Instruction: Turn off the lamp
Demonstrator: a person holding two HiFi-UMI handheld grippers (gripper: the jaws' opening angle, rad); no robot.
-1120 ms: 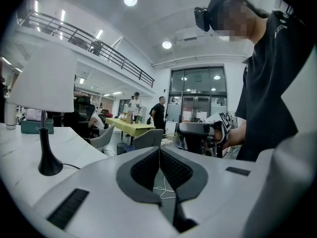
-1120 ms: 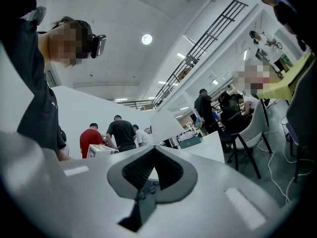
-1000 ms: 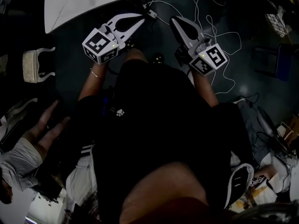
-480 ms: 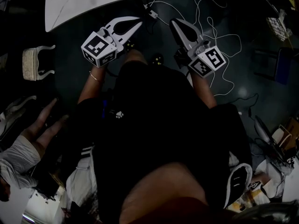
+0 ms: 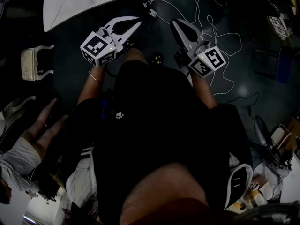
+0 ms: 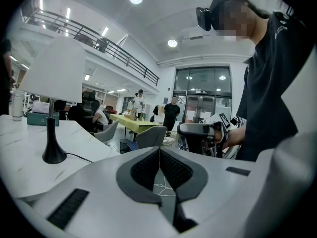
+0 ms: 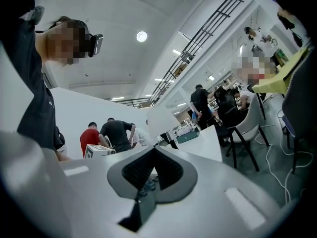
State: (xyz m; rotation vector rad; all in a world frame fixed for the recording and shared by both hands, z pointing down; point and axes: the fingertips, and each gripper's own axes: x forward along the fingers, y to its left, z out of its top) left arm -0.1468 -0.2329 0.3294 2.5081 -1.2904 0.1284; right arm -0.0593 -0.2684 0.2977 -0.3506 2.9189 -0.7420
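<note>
**Spotter:** How will the lamp handle?

**Operator:** I'd judge the lamp [image 6: 51, 97] light and top-heavy. It has a broad white shade [image 6: 54, 68] on a thin stem over a small black base [image 6: 54, 155]. The shade looks flimsy, so I'd leave it alone and steady the base if I must hold anything. I can't find a switch. It may sit on the cord [image 6: 79, 157] trailing from the base, and should need only a gentle press.

**Spotter:** Where is it from your claws?

**Operator:** It stands on the worktop [image 6: 20, 148], ahead and left of my left claw [image 6: 159, 148], well apart. From my right claw [image 7: 154, 150] it lies ahead, far beyond the tips.

**Spotter:** And the claws themselves?

**Operator:** Both are clenched, pads meeting, with nothing between them, and they touch nothing. That suits pressing a button. I'd have to release one to grip.
</note>
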